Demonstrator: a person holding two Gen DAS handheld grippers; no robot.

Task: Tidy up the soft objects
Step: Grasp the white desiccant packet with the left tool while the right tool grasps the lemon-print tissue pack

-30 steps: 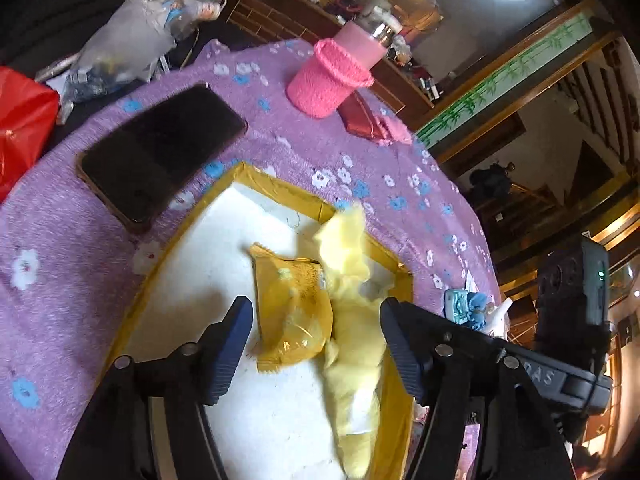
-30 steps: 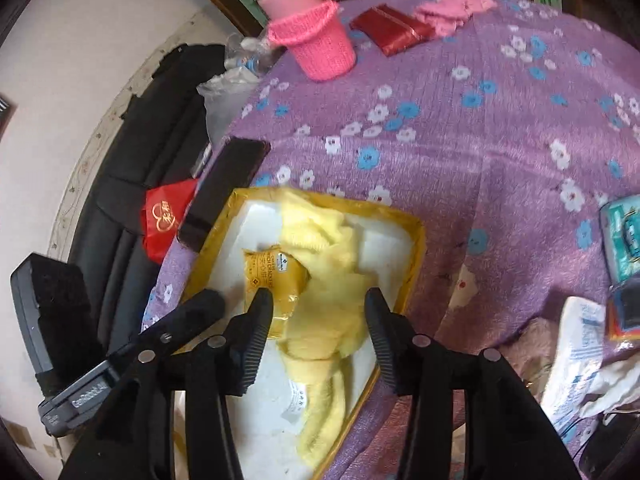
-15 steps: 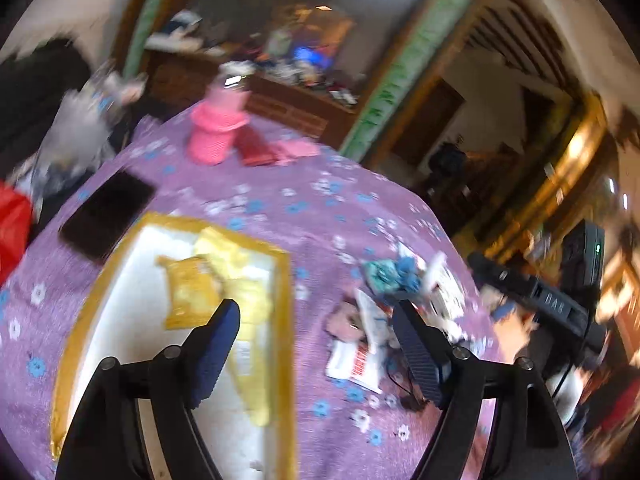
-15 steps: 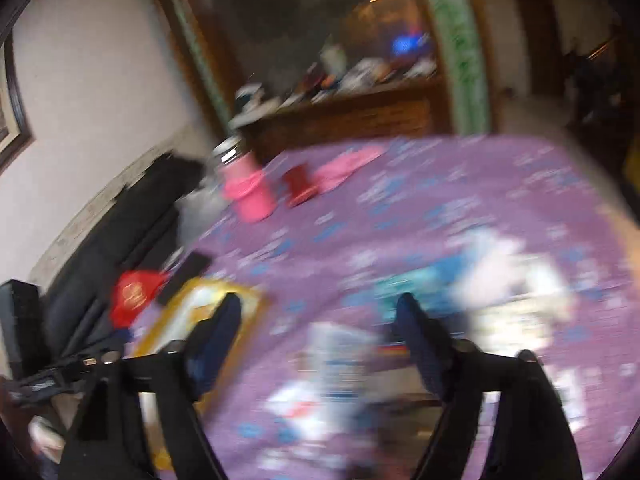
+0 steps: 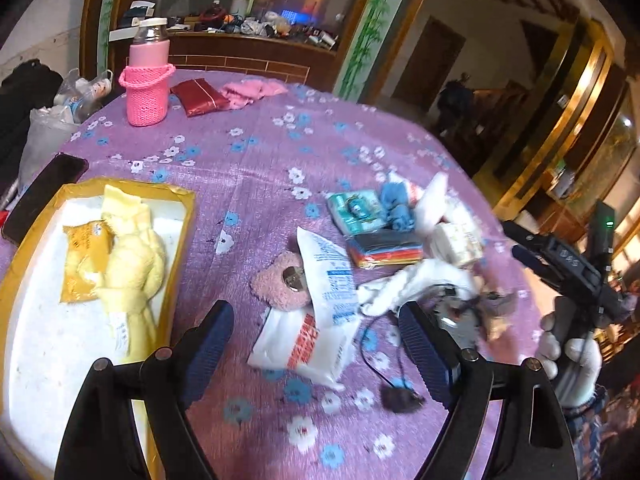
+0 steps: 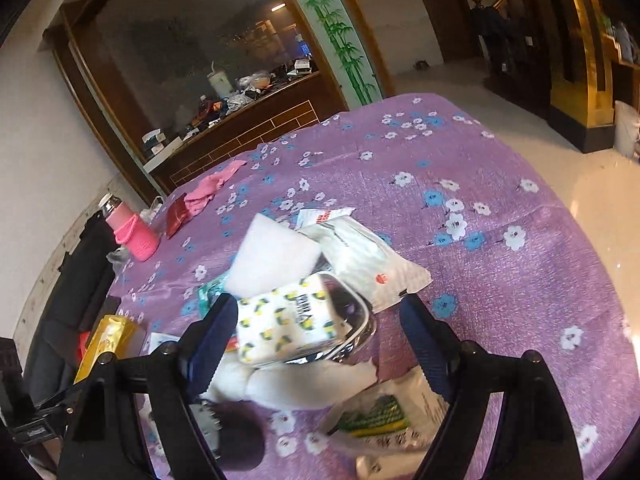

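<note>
A gold-rimmed white tray (image 5: 120,186) at the left holds a knotted yellow cloth (image 5: 132,256) and a yellow packet (image 5: 82,260). Right of it lies a heap: a pink fuzzy piece (image 5: 272,284), white packets (image 5: 304,340), a teal tissue pack (image 5: 354,212) and a white cloth (image 5: 408,280). My left gripper (image 5: 316,344) hovers over the white packets, its jaws opening and gripping nothing. My right gripper (image 6: 318,336) is open above a lemon-print tissue pack (image 6: 284,320), a white pad (image 6: 276,256) and a white plush (image 6: 288,384), without touching them. A gloved hand (image 5: 568,360) holds it.
At the far side of the purple flowered cloth stand a pink bottle in a knit sleeve (image 5: 148,84), a red wallet (image 5: 198,96) and a pink cloth (image 5: 252,90). A dark phone (image 5: 44,192) lies beside the tray. A black cable (image 5: 384,372) trails near my left fingers.
Both grippers have swung away from the tray to the right, over the heap, and their jaws stand wider. The yellow cloth and packet stay in the tray.
</note>
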